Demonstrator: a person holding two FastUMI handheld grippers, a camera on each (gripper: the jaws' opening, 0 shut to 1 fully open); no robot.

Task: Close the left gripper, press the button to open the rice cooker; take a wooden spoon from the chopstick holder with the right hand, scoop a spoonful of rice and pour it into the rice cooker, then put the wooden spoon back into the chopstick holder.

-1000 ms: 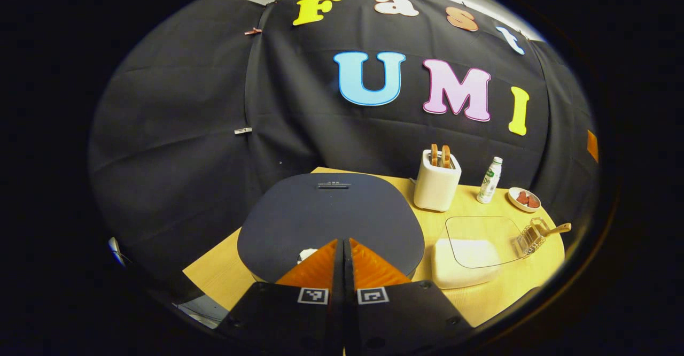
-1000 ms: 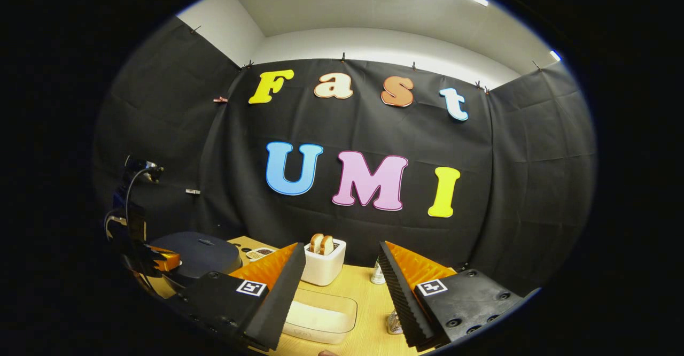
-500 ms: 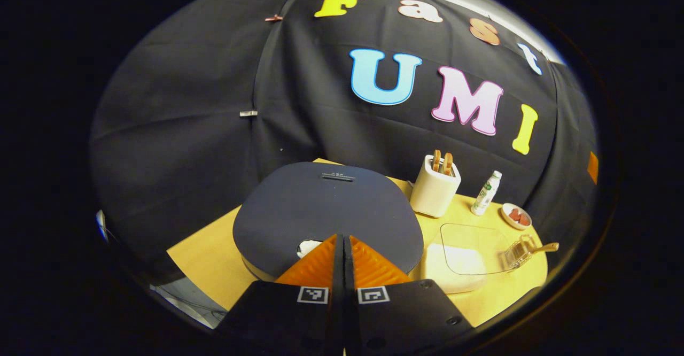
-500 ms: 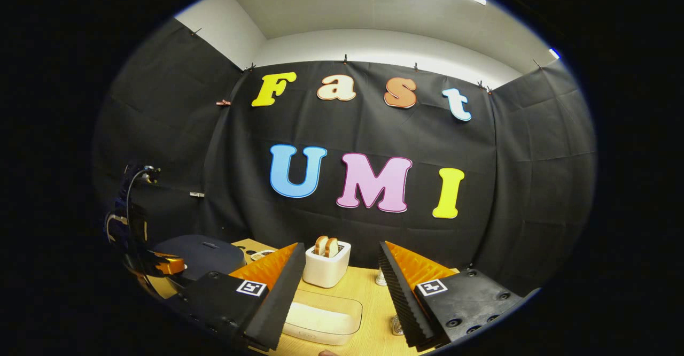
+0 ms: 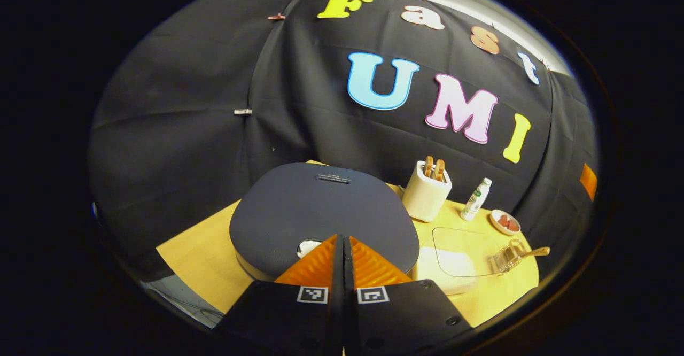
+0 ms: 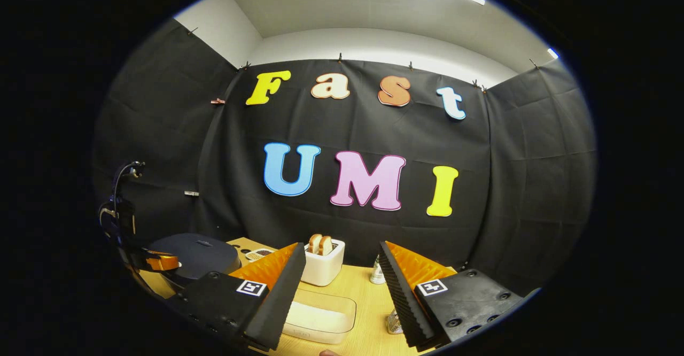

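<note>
While pressed together, left tool (image 5: pixel 342 237) over rice cooker (image 5: pixel 320 211); right tool (image 6: pixel 342 262) wide apart, empty.

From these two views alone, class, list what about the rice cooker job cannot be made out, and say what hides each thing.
- Button on the rice cooker: left gripper view, the shut left gripper covers most of it, so contact is unclear.
- Inside of the cooker: lid down.
- Wooden spoon bowl: left gripper view, tiny, buried in the chopstick holder.
- Rice container: right gripper view, a finger of the open right gripper cuts off its left side.
</note>
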